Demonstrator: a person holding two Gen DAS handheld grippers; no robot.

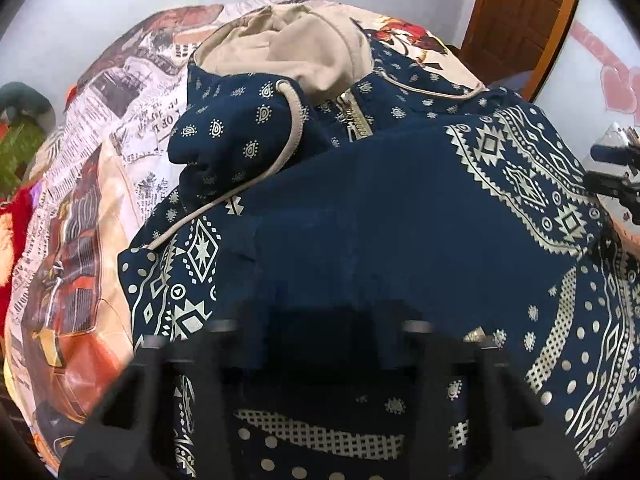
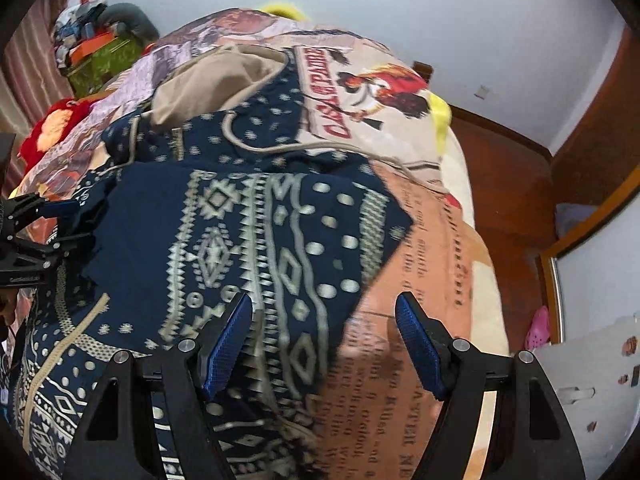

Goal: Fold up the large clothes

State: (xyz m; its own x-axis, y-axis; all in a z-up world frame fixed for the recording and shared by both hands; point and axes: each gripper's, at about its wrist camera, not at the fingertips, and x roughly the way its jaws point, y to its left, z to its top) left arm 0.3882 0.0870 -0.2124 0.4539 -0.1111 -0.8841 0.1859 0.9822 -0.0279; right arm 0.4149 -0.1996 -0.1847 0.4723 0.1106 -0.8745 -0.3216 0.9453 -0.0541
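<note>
My right tool stands wide apart with nothing between its blue pads; it hovers over the near right edge of the hoodie, one finger above the navy patterned cloth and the other above the bedspread just beside that edge. My left tool is blurred and dark in its own view. Its fingers look set fairly close, directly over the plain navy panel, but I cannot tell whether cloth is pinched between them. In the right view it sits at the hoodie's left border, touching or almost touching the fabric there.

Further out from both tools, the hoodie lies on the bed, its zipper and drawstring beyond the folded-over panel, and the beige-lined hood farthest away. A sleeve or side appears already laid across the body, so I judge the fold is partway: one side is in, and the right edge is next. That calls for lowering my right tool onto the edge, closing on a single layer, and carrying it across without dragging the piece beneath.

As for containers, a green bin sits far off to the left past the bed, heaped with mixed items that I cannot identify.
</note>
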